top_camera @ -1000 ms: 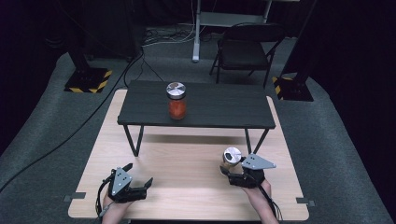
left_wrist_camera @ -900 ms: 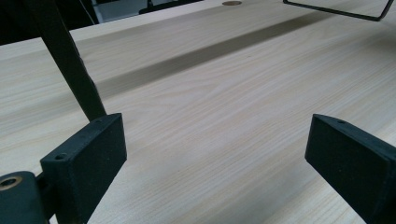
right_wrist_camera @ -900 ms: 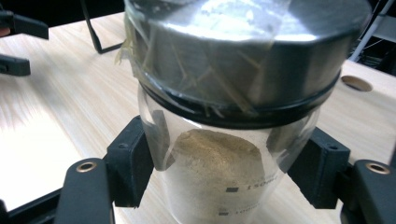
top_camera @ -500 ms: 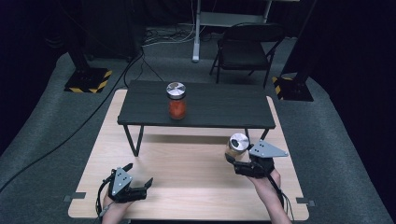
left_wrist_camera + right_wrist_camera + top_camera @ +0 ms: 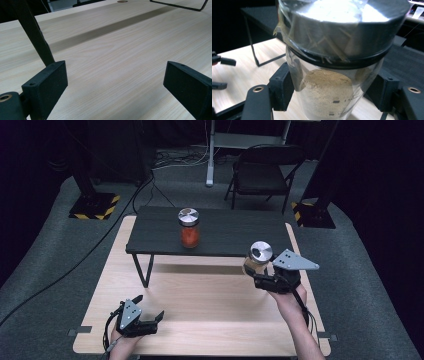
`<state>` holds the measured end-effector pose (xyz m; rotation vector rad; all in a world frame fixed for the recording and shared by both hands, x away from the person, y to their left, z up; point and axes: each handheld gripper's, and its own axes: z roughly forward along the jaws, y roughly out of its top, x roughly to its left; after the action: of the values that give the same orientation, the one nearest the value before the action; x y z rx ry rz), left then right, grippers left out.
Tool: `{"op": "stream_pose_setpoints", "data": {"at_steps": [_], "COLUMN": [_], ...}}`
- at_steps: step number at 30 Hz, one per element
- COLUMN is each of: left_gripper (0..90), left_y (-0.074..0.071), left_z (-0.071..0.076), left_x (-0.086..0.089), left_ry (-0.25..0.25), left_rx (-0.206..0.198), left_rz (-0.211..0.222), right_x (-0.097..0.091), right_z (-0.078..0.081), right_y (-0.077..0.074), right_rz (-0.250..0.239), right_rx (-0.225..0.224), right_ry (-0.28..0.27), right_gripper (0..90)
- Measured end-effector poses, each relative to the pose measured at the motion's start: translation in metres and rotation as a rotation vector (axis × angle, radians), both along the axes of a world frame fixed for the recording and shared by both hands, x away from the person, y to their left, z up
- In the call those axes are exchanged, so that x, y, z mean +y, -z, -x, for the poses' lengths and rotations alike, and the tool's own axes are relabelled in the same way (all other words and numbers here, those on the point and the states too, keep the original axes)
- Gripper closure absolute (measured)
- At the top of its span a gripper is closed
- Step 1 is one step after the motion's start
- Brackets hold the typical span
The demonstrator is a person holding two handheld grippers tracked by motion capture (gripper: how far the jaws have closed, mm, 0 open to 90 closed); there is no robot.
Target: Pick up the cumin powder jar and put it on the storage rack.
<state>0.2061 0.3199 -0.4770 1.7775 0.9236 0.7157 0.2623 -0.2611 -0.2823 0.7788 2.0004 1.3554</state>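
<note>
Pale wooden surface, long grain, standing on grey carpet. On its far half, a low black shelf on thin wire legs, throwing a shadow band onto the wood just in front. On that shelf, left of centre, one jar upright: silver lid, orange-red filling. Near the shelf's front left leg, left tool resting low on the wood.

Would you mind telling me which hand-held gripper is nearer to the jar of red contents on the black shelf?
Right. The right hand-held gripper, holding a tan-filled jar, is near the shelf's front right; the left hand-held gripper rests low at the table's near edge, farther from the red jar.
</note>
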Motion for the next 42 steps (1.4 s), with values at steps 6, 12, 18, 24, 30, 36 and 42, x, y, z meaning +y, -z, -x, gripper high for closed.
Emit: {"op": "stream_pose_setpoints", "data": {"at_steps": [6,12,18,24,30,36,42], "left_gripper": [5.1,5.0,5.0,5.0,5.1,5.0,5.0], "left_y": [0.0,0.0,0.0,0.0,0.0,0.0,0.0], "left_z": [0.0,-0.001,0.0,-0.001,-0.001,-0.001,0.0], "left_x": [0.0,0.001,0.001,0.001,0.002,0.001,0.001], "left_ry": [0.002,0.002,0.004,0.005,0.006,0.006,0.001], "left_rx": [0.0,0.003,0.001,0.003,0.004,0.004,0.001], "left_rz": [0.001,0.005,0.003,0.006,0.006,0.004,0.004], "right_x": [0.005,0.012,0.023,0.031,0.038,0.038,0.022], "right_z": [-0.01,-0.029,-0.049,-0.07,-0.082,-0.083,-0.075], "right_y": [-0.013,-0.02,-0.024,-0.024,-0.022,-0.018,-0.013], "right_rz": [-0.006,-0.006,-0.013,-0.028,-0.032,-0.052,-0.092], "right_rx": [-0.009,0.009,0.038,0.082,0.1,0.095,0.069], "right_ry": [0.024,0.048,0.086,0.131,0.142,0.15,0.128], "right_gripper": [30.3,30.3,30.3,30.3,30.2,29.1,13.9]}}
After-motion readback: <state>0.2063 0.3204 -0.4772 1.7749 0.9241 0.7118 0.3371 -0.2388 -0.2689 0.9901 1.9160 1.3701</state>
